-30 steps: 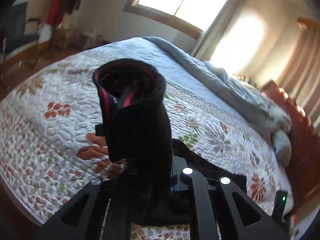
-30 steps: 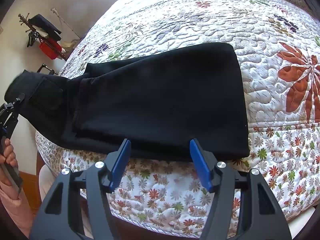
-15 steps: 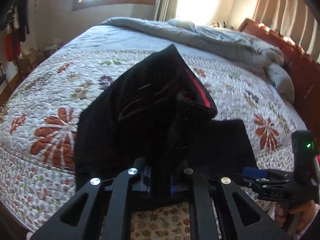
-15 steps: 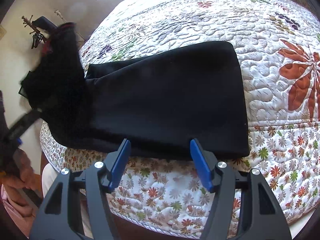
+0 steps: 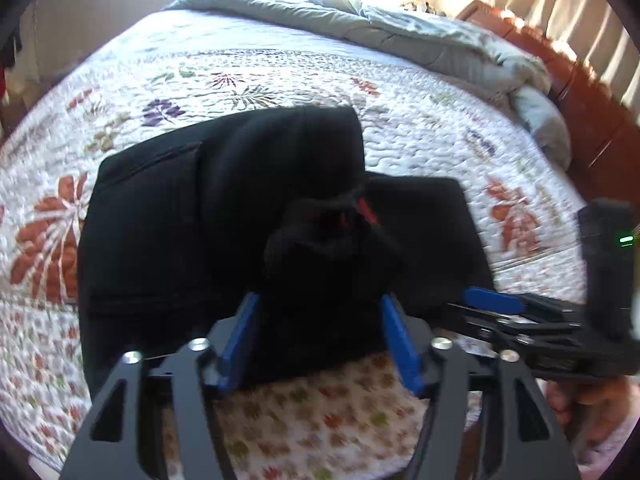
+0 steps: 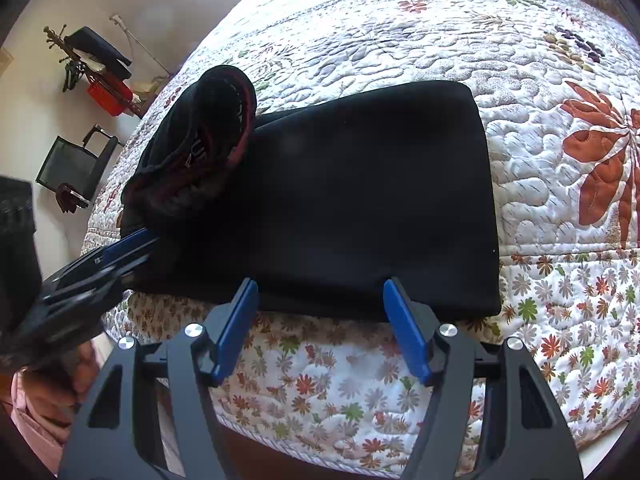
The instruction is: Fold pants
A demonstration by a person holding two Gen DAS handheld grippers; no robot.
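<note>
Black pants (image 6: 360, 192) lie on the quilted bed (image 6: 540, 80) near its front edge, centre of the right wrist frame, already doubled into a flat rectangle. The waistband end (image 6: 200, 140), red lining showing, sits bunched and upright at centre left, not yet flat.

Left hand-held gripper (image 5: 320, 320): jaws opening, blue pads apart, bunched cloth between them at lower centre of the left wrist frame; the pads appear to stand clear of it. Right hand-held gripper (image 6: 320, 312): jaws apart, empty, poised at the near edge of the pants.

Step in hand, by judgement: letting go of the folded-over waist. To do it well, draw the left tool back without snagging cloth, then press the bunch flat and square its edges to the layer beneath.

Both tools point steeply downward; a hand (image 5: 592, 400) shows at lower right.
</note>
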